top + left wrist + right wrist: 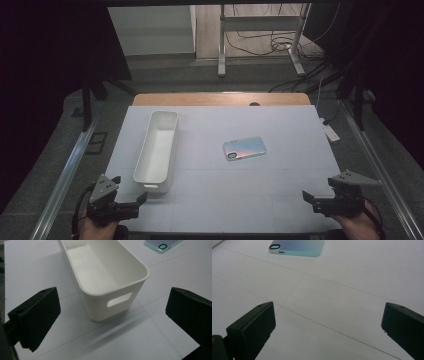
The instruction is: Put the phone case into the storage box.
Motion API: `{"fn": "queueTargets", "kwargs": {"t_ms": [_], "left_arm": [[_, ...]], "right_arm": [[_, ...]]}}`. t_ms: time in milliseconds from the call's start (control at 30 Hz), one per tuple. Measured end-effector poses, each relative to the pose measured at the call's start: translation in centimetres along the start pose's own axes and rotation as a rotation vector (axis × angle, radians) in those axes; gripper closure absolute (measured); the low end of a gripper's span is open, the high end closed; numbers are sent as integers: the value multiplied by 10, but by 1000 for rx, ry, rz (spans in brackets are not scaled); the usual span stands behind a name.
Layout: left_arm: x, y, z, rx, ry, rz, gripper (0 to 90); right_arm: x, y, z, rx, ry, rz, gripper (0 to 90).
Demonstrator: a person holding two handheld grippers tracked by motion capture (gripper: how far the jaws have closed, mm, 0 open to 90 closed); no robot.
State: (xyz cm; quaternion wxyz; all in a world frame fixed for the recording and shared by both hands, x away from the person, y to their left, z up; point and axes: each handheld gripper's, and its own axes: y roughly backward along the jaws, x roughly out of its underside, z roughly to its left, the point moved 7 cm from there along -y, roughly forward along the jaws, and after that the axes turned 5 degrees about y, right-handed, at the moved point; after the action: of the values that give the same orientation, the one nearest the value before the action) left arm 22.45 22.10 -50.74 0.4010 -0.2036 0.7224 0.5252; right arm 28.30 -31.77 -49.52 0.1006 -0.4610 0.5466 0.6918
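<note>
left tool (131, 201) released | white bin (105, 272) just ahead, light, stiff: pinch rim | right tool (314, 197) released | phone case (298, 247) far ahead, thin, slick: take edges

On the desk (280, 200), a long bin (156, 150) lies lengthwise, left of a phone (244, 148) lying face down. The left gripper (131, 195) sits just before the bin's near end; the right gripper (312, 197) is well right of the bin, nearer than the phone.

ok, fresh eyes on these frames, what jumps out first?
The long white bin at the table's left, empty inside, and the iridescent phone case lying flat near the middle. Both the left gripper and right gripper sit open at the near edge, holding nothing.
</note>
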Motion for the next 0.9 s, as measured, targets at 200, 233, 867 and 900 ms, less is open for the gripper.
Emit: {"fn": "queueTargets", "kwargs": {"t_ms": [200,233,867,900], "left_arm": [[0,0,-1,2,-14,7,4],[0,-1,-2,1,-16,8,4],[1,-1,-2,9,-20,5,12],[1,-1,-2,10,-21,5,12]], "right_arm": [[0,-1,1,1,5,10,0],[0,-1,1,0,4,9,0],[0,-2,1,-21,2,20,0],[0,-2,1,-24,0,18,0]]}}
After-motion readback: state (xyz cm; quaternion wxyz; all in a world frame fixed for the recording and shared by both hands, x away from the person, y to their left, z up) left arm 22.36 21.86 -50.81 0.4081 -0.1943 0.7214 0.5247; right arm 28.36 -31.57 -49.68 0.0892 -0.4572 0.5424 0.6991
